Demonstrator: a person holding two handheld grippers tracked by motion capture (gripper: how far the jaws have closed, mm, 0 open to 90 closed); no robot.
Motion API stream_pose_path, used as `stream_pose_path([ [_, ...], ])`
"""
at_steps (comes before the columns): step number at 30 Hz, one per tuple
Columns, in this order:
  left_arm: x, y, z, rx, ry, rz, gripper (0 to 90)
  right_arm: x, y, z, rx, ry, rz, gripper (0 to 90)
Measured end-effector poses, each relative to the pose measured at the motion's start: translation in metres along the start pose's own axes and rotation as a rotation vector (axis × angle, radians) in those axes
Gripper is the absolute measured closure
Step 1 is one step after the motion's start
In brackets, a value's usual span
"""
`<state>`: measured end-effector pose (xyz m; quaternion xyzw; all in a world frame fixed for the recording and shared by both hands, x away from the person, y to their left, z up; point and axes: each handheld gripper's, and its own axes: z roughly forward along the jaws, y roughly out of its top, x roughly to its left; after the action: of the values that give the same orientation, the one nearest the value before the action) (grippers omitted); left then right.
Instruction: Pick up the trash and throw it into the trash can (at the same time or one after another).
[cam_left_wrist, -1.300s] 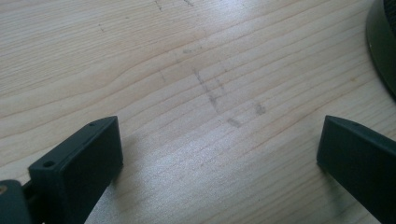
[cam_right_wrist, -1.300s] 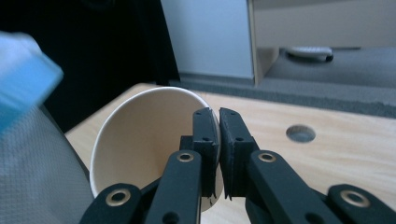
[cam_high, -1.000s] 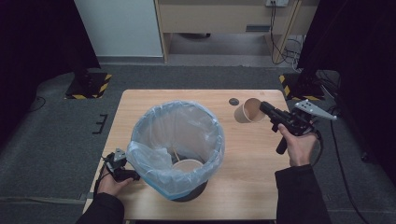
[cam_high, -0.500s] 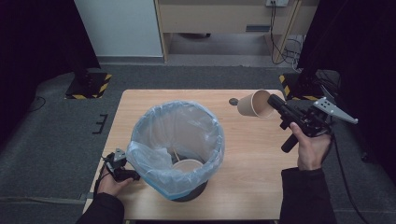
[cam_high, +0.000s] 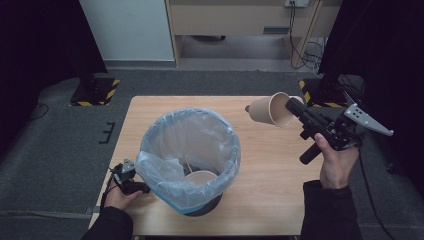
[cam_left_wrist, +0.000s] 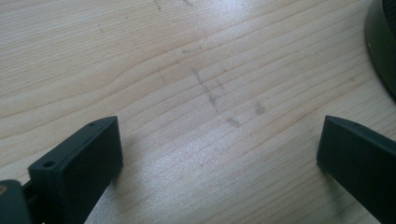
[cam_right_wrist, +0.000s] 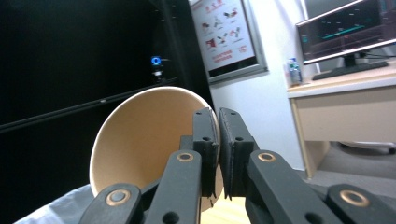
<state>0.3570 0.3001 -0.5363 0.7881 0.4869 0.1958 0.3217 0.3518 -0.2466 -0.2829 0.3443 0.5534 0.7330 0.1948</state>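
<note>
Paper cup (cam_high: 270, 110): brown, held in the air above the far right part of the counter (cam_high: 270, 200), up and to the right of the bin (cam_high: 187, 160). Lay on its side, long axis roughly level, base toward the bin, open mouth toward the right gripper (cam_high: 292, 106). No print or brand could be read on its wall. In the right gripper view the cup's tan inside (cam_right_wrist: 140, 144) faced the camera.

Right gripper: fingers (cam_right_wrist: 205, 140) pressed together on the cup's rim, one inside the mouth, one outside. Right hand (cam_high: 336, 162) was raised right of the bin, palm side up, gripper pointing toward the bin's far side.

Left gripper (cam_high: 125, 175): lay low on the counter just left of the bin's base, left hand (cam_high: 119, 196) behind it. Fingers (cam_left_wrist: 79, 163) were spread wide over bare wood, nothing between them.

Bin: round, lined with a pale blue bag, another paper cup (cam_high: 201, 177) inside.

Wall poster (cam_right_wrist: 224, 30): writing too small to read.
</note>
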Motion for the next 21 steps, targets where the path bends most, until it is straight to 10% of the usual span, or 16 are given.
stream_pose_path([
  [21,0.0,0.0,0.0,0.0,0.0,0.0,0.0,0.045,0.001,0.012,0.0,0.177,-0.008,86.3],
])
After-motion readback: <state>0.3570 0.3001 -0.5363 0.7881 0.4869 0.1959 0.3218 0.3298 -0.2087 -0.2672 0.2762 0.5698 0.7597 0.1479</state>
